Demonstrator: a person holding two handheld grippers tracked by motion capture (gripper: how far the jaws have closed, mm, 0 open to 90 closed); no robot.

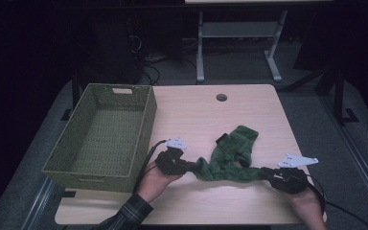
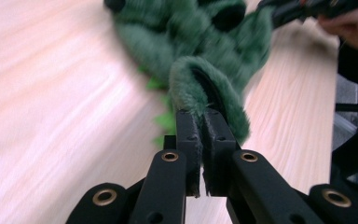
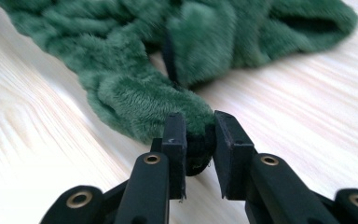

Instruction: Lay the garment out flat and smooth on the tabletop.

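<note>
Nearest the lens in the left gripper view, our left gripper (image 2: 200,122) has its two black jaws pressed almost together on a fold of the green fleece garment (image 2: 200,46), whose pile bulges up out of the pinch. Across the top right of that view, our other hand and its tool reach the far end of the cloth. In the right gripper view our right gripper (image 3: 200,130) clamps a rolled end of the same garment (image 3: 135,70) between its pads; the jaws stand a little apart, with dark fabric filling the gap.

From the high view we see the left gripper (image 1: 188,166) at lower centre and the right gripper (image 1: 264,171) at lower right, each in one of our hands, with the garment (image 1: 230,155) stretched between them just above the light wooden table (image 1: 249,105). Its loose part trails toward the middle of the frame, ending in a rounded cuff. At the left of the frame a green woven basket (image 1: 146,120) sits on the tabletop, apart from the cloth.
</note>
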